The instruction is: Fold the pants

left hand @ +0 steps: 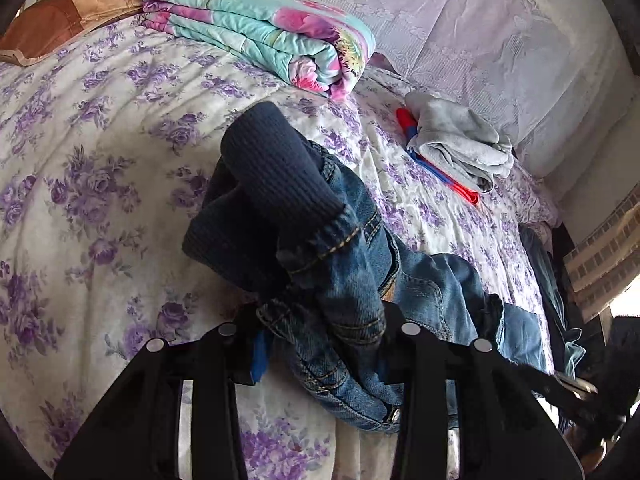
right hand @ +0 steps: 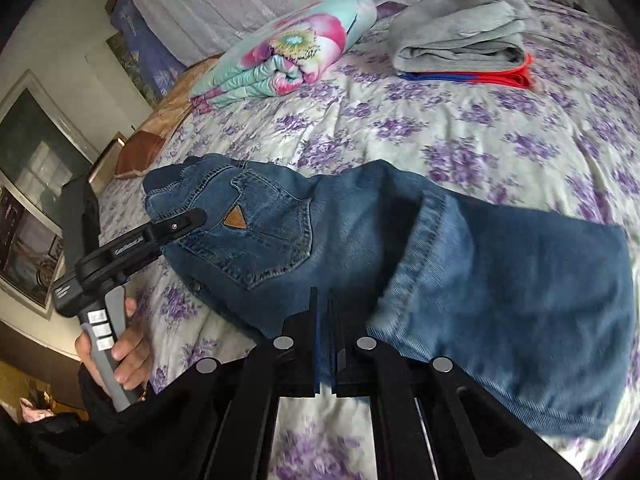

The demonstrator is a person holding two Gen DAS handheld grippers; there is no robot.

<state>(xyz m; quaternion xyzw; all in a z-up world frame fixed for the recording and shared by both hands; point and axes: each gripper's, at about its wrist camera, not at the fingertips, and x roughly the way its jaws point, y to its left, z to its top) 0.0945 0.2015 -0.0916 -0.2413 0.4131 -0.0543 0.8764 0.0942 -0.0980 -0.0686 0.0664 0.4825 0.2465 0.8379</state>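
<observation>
Blue jeans [right hand: 360, 232] lie across the flowered bed, back pocket up and one leg folded over toward the right. My left gripper [left hand: 324, 336] is shut on a bunched wad of the jeans' waist [left hand: 344, 280], and the dark ribbed waistband [left hand: 264, 184] sticks up beyond the fingers. Seen from the right wrist, the left gripper [right hand: 188, 220] bites the waist end, with a hand [right hand: 128, 344] on its grey handle. My right gripper [right hand: 325, 312] is shut just above the jeans' near edge, and I see no cloth pinched between its pads.
A folded floral quilt [left hand: 260, 28] lies at the back of the bed. A grey folded garment [right hand: 460, 36] sits on a red and blue one [right hand: 480, 76] at the far right. A brown pillow [left hand: 80, 12] is at the far left. The purple-flowered sheet [left hand: 100, 160] covers the bed.
</observation>
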